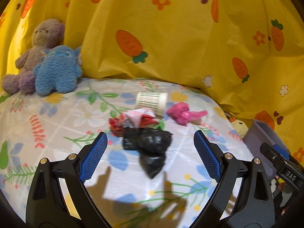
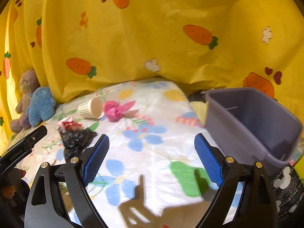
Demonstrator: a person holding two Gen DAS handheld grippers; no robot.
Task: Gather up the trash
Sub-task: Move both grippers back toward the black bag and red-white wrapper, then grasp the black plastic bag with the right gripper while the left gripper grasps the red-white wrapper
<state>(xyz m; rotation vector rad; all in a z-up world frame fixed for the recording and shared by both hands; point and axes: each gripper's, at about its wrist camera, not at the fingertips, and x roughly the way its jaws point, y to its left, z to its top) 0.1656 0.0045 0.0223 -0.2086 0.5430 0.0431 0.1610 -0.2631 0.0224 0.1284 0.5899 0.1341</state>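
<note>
the trash lies in a little heap on the flowery bed sheet (image 1: 57, 117). the black plastic bag (image 1: 150, 146) is closest, right in front of the left claw (image 1: 150, 142) and in line with the gap between its two blue pads, but not touched by them. just behind the black bag is a crumpled red and white wrapper (image 1: 136, 121), touching it. a bit farther from the claw lies a paper cup (image 1: 152, 100) on its side, and beside the cup, off to the claw's right, sits a scrunched pink bag (image 1: 182, 114). the left claw is wide open and holds nothing. the right claw (image 2: 152, 148) is wide open too, with only bare sheet between its pads, and it holds nothing. the purple bin (image 2: 252, 121) stands just to the right of the right claw, at the edge of the bed. what can be seen of its inside looks empty, though the bottom is partly hidden. so the job looks like it is only starting: four bits of trash are left on the bed and none can be seen in the bin. the black bag looks like the easy first grab for the left claw. far off to the left, two soft toys, a brownish bear (image 1: 38, 51) and a blue fuzzy one (image 1: 58, 72), lean on the yellow carrot cloth (image 1: 171, 47).
</note>
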